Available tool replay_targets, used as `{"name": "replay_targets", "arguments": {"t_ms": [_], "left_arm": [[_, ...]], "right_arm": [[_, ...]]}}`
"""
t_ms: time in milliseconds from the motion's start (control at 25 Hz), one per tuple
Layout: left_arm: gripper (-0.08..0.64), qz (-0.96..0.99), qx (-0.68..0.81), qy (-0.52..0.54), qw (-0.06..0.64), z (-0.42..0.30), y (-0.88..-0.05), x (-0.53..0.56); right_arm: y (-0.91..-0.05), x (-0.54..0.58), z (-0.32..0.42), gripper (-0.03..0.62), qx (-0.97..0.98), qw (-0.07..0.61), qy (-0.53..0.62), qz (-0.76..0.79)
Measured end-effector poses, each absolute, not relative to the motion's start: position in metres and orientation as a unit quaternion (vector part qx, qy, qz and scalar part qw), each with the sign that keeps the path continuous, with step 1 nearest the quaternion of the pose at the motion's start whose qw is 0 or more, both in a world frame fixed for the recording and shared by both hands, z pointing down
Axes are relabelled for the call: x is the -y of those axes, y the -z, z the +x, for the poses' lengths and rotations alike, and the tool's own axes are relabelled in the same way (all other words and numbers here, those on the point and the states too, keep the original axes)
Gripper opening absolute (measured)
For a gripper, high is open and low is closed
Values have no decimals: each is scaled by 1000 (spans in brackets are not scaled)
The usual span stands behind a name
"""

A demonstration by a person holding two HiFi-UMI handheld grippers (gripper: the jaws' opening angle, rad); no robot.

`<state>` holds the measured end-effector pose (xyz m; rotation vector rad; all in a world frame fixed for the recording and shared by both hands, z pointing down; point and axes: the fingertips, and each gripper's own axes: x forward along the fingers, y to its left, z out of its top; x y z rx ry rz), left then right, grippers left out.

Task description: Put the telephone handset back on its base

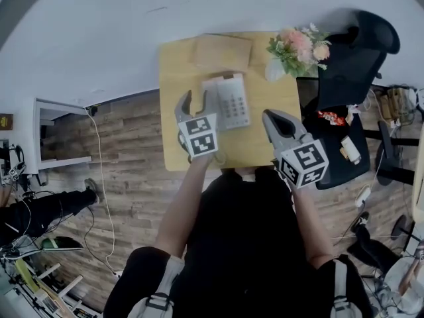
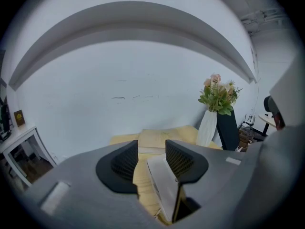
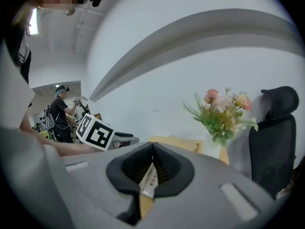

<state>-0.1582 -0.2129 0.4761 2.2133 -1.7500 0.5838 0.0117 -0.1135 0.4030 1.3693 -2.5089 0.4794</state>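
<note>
Handset [image 1: 211,93] looks seated along the left side of the base [image 1: 233,105], mid-surface [image 1: 173,141], so I'd call the placement done or nearly done. It's small in the head view, so I can't confirm it's fully in the cradle. Left hand-held gripper [image 1: 195,98] has its jaws wide apart with nothing pinched. In its own view a white edge of the phone [image 2: 164,187] shows low in the gap, below the pads and untouched. That reads as a release stance, open so the handset sits free. Its tips hang over the phone's left edge, with the handset just beneath and slightly right of them. Right hand-held gripper [image 1: 270,116] is closed tip to tip on nothing; only a sliver of keypad [image 3: 148,180] shows through the slit under its pads. It sits off the base's right side, near but apart, probably parked clear since one hand-held gripper covers this job. Vase [image 1: 275,70] and folder [image 1: 222,50] at the back of the surface are out of the way.
</note>
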Motion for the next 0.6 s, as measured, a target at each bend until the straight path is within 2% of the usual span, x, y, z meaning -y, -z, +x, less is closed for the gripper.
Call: {"name": "replay_targets", "arguments": {"t_ms": [280, 600], "left_arm": [[147, 768, 603, -174, 129, -174, -454, 202], [133, 768, 607, -158, 125, -192, -438, 182]], "right_arm": [[-396, 117, -1, 3, 866, 123, -157, 458], [-386, 117, -21, 3, 876, 116, -152, 443]]}}
